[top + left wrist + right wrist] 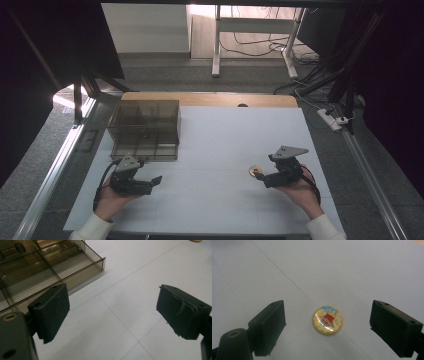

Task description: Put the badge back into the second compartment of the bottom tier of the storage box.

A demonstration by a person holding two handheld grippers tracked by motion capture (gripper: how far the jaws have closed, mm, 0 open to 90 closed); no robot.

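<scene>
Round badge (328, 320) flat on the white table (215, 150), near right, centred between wide-open, empty right gripper (328, 327) jaws. Thin and glossy: likely to skid or flip if pinched unevenly. Left gripper (112, 315) equally open, empty.

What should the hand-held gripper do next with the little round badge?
Probably lower the right hand-held gripper and close it on the round badge. Its jaws are wide open, the badge lies flat on the white table between them, and nothing is gripped yet.
</scene>
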